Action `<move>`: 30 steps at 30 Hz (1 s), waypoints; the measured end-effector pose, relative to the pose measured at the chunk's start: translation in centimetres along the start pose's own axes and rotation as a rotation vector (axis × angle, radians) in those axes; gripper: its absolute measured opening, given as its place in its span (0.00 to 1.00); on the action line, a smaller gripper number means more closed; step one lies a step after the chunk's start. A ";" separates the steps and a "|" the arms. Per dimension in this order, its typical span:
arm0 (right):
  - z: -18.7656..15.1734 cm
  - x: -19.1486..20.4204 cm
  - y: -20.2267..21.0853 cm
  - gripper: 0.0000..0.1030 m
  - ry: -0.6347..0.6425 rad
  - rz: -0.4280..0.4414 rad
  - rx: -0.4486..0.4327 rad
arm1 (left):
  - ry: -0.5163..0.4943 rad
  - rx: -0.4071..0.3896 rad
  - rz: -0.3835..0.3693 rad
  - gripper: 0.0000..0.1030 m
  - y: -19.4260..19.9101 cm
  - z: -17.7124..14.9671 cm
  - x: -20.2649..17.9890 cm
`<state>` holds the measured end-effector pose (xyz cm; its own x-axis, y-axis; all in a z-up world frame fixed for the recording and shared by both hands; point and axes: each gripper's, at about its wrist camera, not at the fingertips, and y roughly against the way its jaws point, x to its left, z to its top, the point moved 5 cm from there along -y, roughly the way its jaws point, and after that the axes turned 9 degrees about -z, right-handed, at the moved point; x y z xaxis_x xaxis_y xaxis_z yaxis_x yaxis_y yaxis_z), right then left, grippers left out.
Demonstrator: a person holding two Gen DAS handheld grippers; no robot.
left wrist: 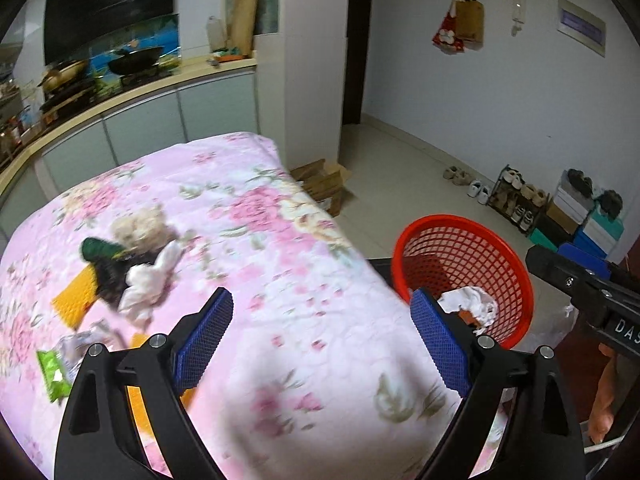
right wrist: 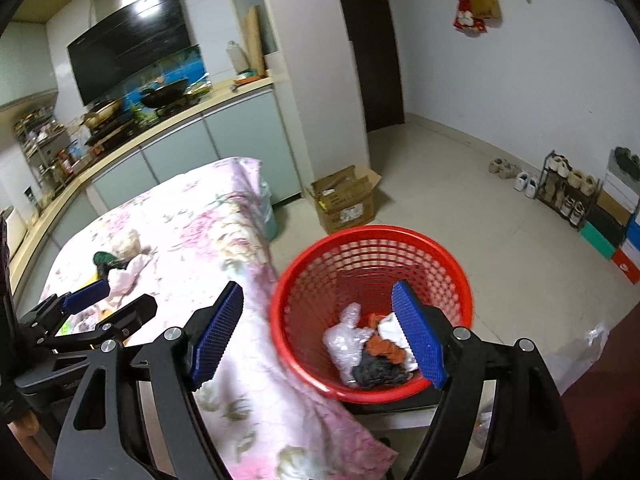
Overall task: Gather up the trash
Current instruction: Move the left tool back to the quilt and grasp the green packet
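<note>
A red mesh basket [right wrist: 440,264] stands beside the table's right edge and holds crumpled plastic [right wrist: 346,340], white tissue and dark scraps; it also shows in the left wrist view [left wrist: 516,276]. On the pink floral tablecloth [left wrist: 280,248] lies a pile of trash: white tissue [left wrist: 148,280], a beige wad [left wrist: 138,226], a green-black wrapper [left wrist: 100,250], a yellow pad [left wrist: 76,294] and a green packet [left wrist: 52,372]. My left gripper [left wrist: 320,336] is open and empty above the cloth. My right gripper [right wrist: 318,332] is open and empty over the basket's near rim.
A kitchen counter [left wrist: 132,92] with pans runs behind the table. A cardboard box [right wrist: 346,200] sits on the floor past the table. A shoe rack [right wrist: 568,188] and stacked boxes line the right wall. A plastic bag [right wrist: 584,348] lies on the floor by the basket.
</note>
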<state>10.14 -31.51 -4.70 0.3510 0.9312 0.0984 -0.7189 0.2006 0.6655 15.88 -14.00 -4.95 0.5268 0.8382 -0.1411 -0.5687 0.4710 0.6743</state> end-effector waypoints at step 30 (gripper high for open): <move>-2.1 14.7 -0.4 0.80 0.207 0.172 0.078 | 0.490 -0.105 0.308 0.84 14.8 -9.1 26.5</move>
<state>14.28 -17.29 -5.08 0.0917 0.9936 0.0667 -0.7059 0.0176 0.7080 15.67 17.71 -5.29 -0.0116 0.9584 -0.2853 -0.7223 0.1893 0.6652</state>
